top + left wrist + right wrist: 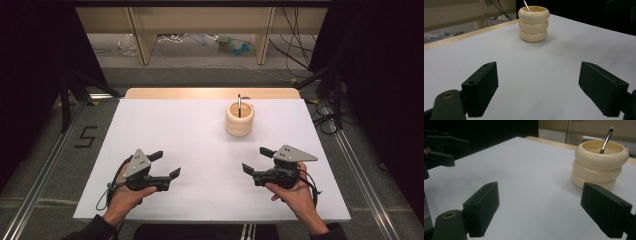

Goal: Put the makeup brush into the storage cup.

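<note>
Ribbed cream holder (239, 119), well beyond both gaping grippers, nearer right gripper (258, 160)

Black grippers (165, 165) – grey triangular top plates, trailing cables; dark sleeves.

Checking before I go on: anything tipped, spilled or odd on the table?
Nothing stands out. The cream ringed holder stands upright on the white table, a thin brush leaning inside it. Both the left gripper and right gripper are open.

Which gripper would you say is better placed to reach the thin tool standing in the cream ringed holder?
Probably the right gripper. The holder stands right of the table's middle, nearer that gripper than the left gripper. Both are open and empty.
</note>
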Demonstrator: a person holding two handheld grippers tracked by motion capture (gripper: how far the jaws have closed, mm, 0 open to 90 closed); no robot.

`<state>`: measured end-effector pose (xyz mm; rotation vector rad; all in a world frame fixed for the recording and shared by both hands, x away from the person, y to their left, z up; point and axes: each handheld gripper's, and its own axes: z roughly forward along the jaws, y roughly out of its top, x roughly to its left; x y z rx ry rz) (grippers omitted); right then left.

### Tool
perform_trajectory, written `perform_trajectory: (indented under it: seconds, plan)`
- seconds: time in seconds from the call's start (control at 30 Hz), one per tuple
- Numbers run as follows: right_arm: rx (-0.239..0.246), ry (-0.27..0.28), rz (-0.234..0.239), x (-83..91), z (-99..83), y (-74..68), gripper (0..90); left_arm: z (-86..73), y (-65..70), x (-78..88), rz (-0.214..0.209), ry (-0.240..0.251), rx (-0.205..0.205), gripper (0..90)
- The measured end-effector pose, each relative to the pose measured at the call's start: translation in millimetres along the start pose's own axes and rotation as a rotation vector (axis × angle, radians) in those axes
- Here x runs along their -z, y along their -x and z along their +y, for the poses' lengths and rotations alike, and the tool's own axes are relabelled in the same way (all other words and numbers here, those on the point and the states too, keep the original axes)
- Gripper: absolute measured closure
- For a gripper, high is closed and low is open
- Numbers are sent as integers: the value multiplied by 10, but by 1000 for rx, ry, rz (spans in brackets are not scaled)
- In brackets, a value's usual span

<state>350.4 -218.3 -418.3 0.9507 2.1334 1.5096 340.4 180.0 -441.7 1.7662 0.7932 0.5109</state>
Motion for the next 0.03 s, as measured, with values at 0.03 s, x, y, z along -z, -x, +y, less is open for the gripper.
perform_trajectory:
  seconds: [0.03]
  plan:
    - [-2, -17, -8, 13, 3, 0, 164, 0, -1, 0, 0, 1, 0, 160]
